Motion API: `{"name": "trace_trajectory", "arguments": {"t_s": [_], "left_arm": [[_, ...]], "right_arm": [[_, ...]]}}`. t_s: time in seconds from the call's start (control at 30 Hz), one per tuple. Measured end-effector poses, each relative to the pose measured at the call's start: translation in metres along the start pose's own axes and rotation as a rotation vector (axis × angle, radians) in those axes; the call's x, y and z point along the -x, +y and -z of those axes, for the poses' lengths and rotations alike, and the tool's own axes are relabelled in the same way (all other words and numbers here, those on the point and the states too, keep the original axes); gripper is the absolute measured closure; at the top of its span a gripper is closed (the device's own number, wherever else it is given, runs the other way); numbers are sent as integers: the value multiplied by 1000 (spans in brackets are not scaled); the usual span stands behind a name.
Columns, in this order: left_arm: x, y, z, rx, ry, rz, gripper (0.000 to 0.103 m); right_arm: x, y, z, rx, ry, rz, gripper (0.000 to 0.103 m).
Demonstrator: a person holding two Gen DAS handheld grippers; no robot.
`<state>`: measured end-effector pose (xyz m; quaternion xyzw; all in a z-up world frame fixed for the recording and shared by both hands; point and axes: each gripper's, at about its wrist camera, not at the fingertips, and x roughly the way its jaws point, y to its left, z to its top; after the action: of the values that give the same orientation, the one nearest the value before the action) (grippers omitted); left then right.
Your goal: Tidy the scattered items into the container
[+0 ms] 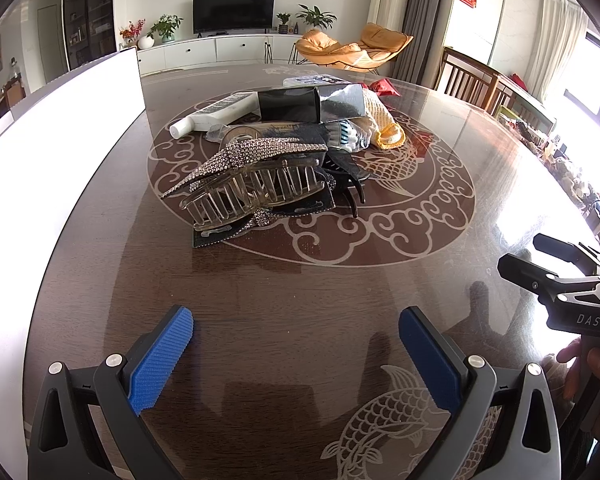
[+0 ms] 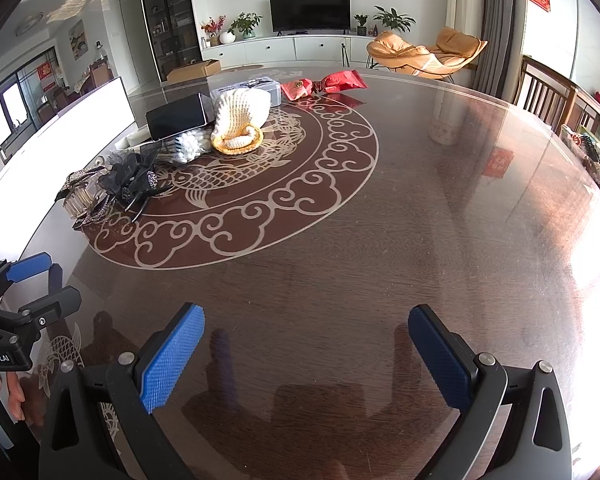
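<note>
"DAS" on right gripper (image 1: 540, 254); "enRobot.AI" on left gripper (image 2: 40, 280)

A dark television (image 2: 309, 11) stands on a white cabinet (image 2: 284, 47) at the far wall, with an orange lounge chair (image 2: 424, 55) to its right near sunlit curtains (image 2: 496, 20).

— What lies ahead of your left gripper (image 1: 296, 354)?
— A hair claw (image 1: 252, 184) nearest you on the table (image 1: 300, 288); behind it a bottle (image 1: 216, 114) and a box (image 1: 288, 106).
— And to the right?
— A knitted pouch (image 1: 384, 124) beside the box; the container (image 1: 60, 128) stands left of the heap.
</note>
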<state>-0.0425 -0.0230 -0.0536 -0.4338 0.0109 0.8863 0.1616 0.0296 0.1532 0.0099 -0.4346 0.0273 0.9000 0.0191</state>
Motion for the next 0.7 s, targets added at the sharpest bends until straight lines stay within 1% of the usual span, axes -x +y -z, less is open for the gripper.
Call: {"name": "trace_trajectory", "arguments": {"t_s": [0.1,0.23,0.4,0.47,0.6,0.7], "left_arm": [[2,5,1,17,-10,22,0],[2,5,1,7,-5,13,0],[6,10,3,19,-11,35,0],[6,11,2,6,-1,36,0],[-3,8,-11,-63,43,68,0],[-13,16,-32,-4,72,123,0]], "right_arm": [[0,2,1,5,5,7,1],[1,4,1,7,-1,10,1],[1,4,1,8,3,11,1],[0,4,0,9,4,12,1],[1,6,1,16,5,29,1],[0,9,1,25,6,42,1]]}}
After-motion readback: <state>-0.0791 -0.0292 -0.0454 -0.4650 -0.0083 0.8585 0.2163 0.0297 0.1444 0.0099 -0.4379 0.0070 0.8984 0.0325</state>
